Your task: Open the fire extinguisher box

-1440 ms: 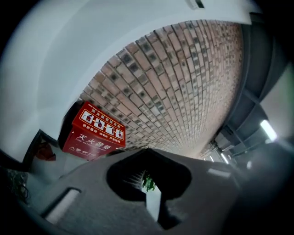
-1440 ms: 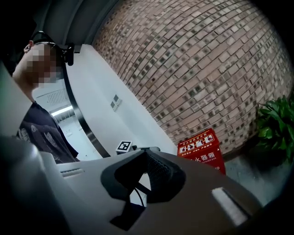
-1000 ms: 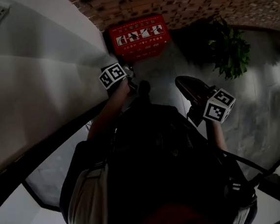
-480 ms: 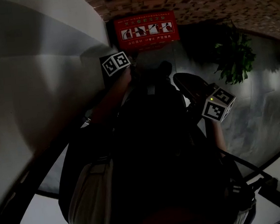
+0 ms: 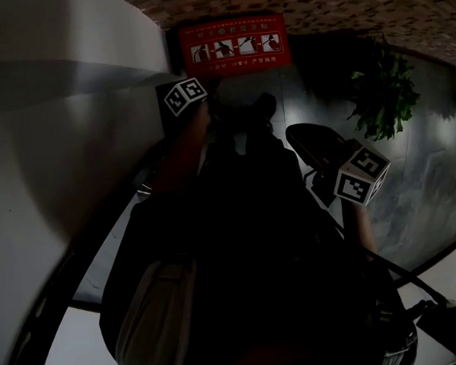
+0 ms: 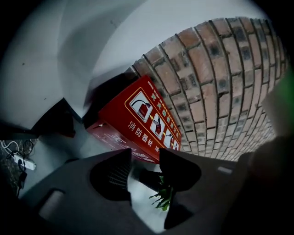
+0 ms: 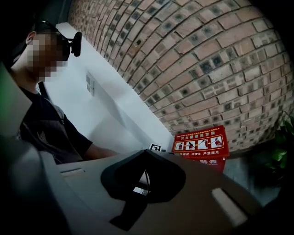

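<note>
Box: The fire extinguisher box (image 5: pixel 234 45) stood on the floor (image 5: pixel 434 158) at the foot of the brick wall (image 6: pixel 220 69). Its left end was beside the white wall (image 5: pixel 54 42), and its red lid with the row of pictures looked flat and closed.
Left tool: The left tool (image 6: pixel 144 166) hung near the box's front, short of it. Its jaws were opening with nothing between them; only floor and some plant leaves showed through the gap.
Right tool: The right tool (image 7: pixel 144 176) was held farther back from the box and to its right, with its jaws pressed together on nothing.
Plant: A potted plant (image 5: pixel 380 95) stood to the right of the box, apart from it.
Stage: This read as the reach-in, with the lid not yet touched.
Poor view: The light was dim and the person's body hid the box's front in the head view. A latch or lip perhaps sat on that front edge, but it could not be made out.
Risk, missed edge: Spread jaws brought down onto the flat lid rather than its rim would likely close on air or skid across the smooth top.
Risk, box shifting: With the right tool back and bracing nothing, a one-sided lift could slide or tip the box against the brick wall.
Risk, lid dropping: A shallow pinch on the rim might slip, letting the lid fall shut.
</note>
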A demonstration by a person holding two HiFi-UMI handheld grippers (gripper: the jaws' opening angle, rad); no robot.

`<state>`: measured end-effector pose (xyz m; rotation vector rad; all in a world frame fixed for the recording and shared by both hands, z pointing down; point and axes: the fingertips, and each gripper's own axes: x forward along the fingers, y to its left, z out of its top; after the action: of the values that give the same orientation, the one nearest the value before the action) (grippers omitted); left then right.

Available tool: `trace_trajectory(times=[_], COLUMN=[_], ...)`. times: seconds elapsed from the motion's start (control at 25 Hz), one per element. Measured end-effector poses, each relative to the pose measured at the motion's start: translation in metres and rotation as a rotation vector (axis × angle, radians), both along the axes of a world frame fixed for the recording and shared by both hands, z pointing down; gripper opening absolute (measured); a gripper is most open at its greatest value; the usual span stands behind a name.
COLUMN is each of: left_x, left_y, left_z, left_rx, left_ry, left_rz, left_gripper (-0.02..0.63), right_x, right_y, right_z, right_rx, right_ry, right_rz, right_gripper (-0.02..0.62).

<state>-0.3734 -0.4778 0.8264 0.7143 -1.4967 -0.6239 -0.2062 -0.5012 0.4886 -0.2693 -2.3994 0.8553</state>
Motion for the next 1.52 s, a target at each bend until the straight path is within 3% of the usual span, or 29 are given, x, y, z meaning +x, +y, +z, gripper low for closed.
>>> trace_trajectory(times=[0.2,0.64,1.04,1.24,1.52], left_x=[-0.013,-0.020,-0.025,-0.024,-0.022], left_y=[-0.006,-0.002,-0.002,-0.001,-0.001], left_z=[0.018,0.044,0.043,0.027,0.004], left_rx=[-0.019,-0.020,-0.012,0.039,0.045], left_ry=[0.046,0.081,0.082,0.081,0.049], left_rz=[-0.078,-0.140,-0.087,-0.059,-0.026], left_gripper=[0.184,0.183,0.181,0.179,0.179], right_x=[0.004,0.008,-0.001,-0.006,-0.011], right_y=[0.001,0.007,0.006,0.004,0.003], right_z=[0.014,0.029,0.033,0.029,0.020], right_rx=[-0.017,-0.044,-0.034,-0.033,-0.031], right_ry=[0.048,0.104,0.118,0.099,0.073], right_rz=[-0.006,-0.001,0.010,0.026,0.031], right_gripper=[0.000,0.000,0.000,0.000,0.000])
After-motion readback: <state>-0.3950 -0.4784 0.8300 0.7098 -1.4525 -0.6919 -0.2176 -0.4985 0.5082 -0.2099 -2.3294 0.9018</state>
